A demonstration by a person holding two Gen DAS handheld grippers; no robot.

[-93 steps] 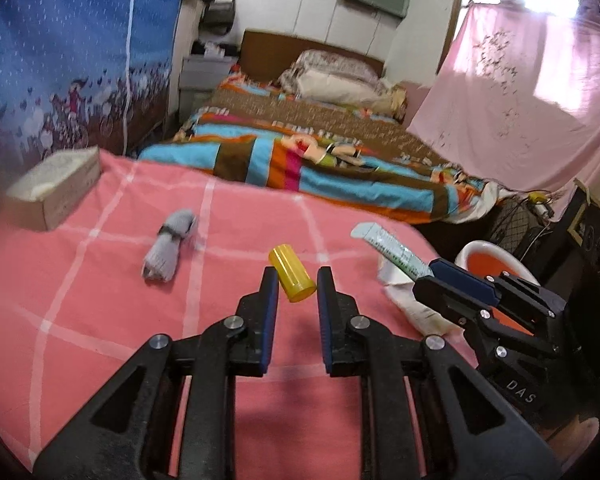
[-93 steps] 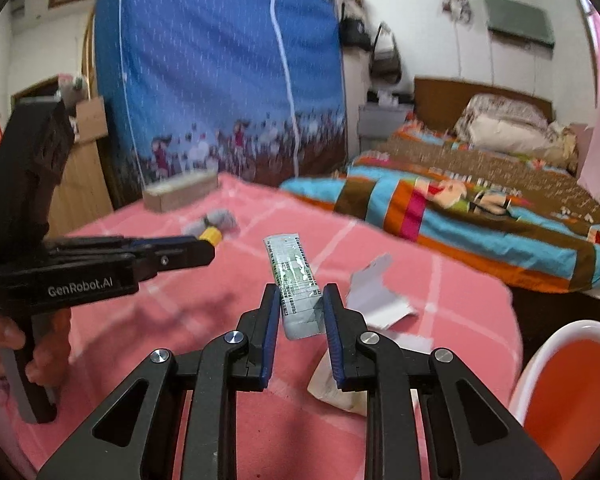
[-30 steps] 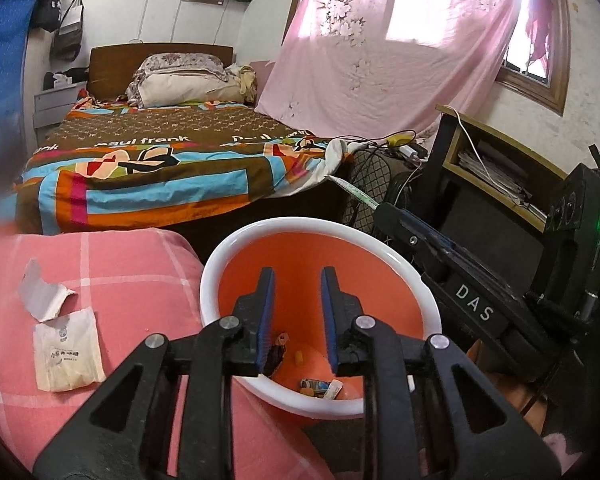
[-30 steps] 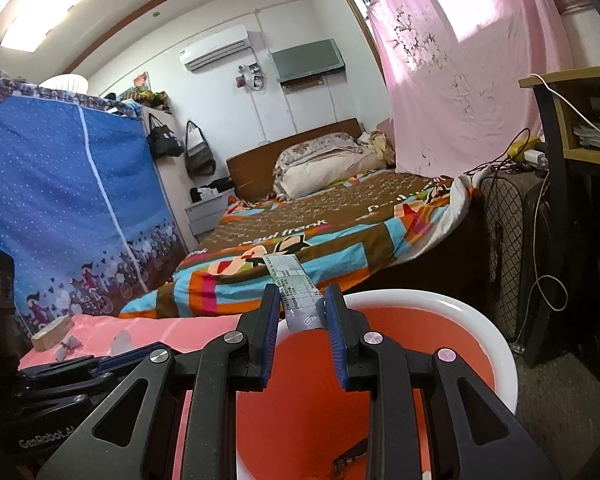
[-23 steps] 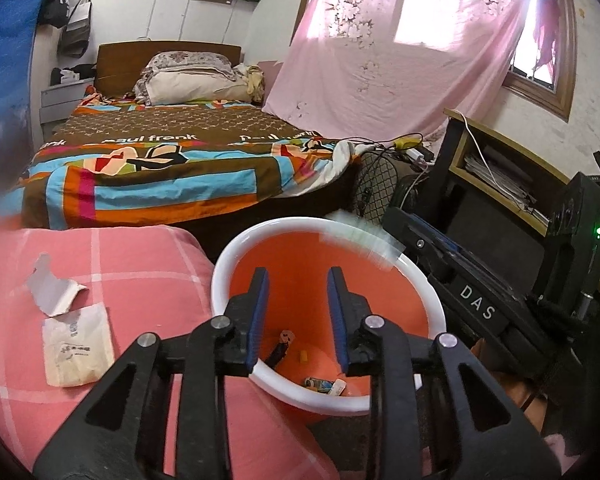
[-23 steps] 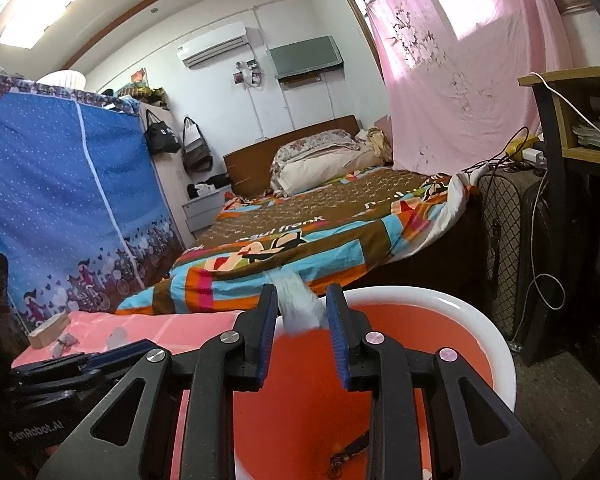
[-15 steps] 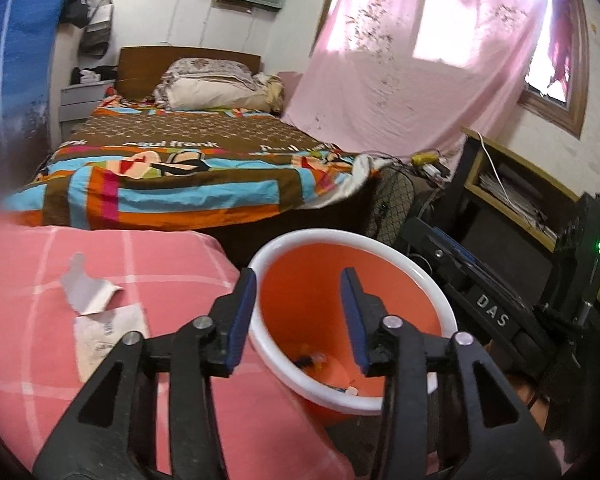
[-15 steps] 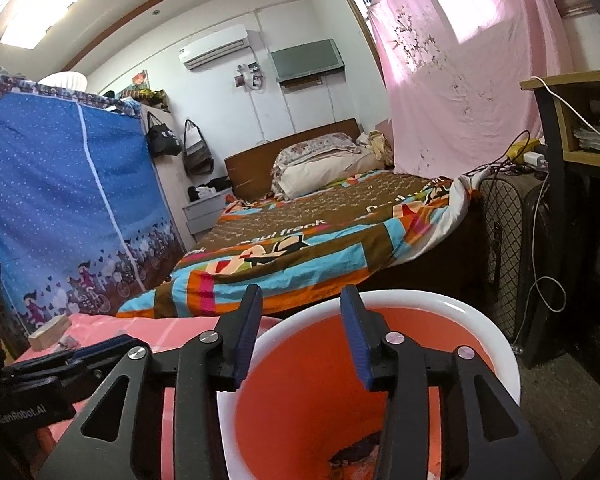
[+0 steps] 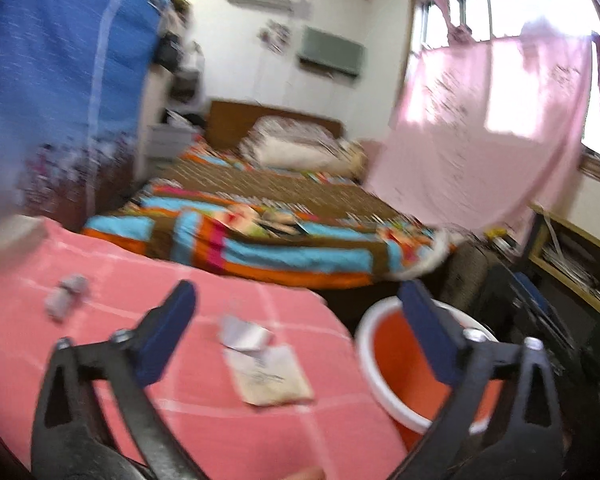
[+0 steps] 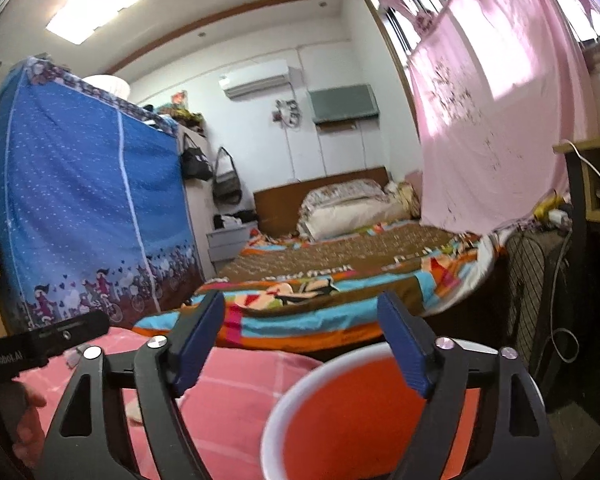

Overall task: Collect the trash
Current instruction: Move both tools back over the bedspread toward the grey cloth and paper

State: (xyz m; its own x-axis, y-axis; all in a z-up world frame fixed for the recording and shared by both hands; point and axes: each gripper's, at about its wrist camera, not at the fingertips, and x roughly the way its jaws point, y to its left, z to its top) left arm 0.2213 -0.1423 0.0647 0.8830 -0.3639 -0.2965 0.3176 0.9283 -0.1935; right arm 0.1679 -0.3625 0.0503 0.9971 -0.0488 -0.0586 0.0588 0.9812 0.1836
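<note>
Both grippers, left (image 9: pixel 296 328) and right (image 10: pixel 300 344), are opening wide, empty; paper (image 9: pixel 270 374) at six o'clock of the left could slide if nipped flat; bin (image 9: pixel 370 356) at three.

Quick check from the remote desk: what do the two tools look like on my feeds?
Both match. The left tool and right tool have black triangular cut-out arms with silver screw heads, each ending in flat blue rectangular pads. Seen from the right wrist, the left tool's black body carries white "GenRobot.AI" lettering. No cables or sleeves are visible.

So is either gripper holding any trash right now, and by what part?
Neither. The left gripper and right gripper have nothing between their opening jaws.
</note>
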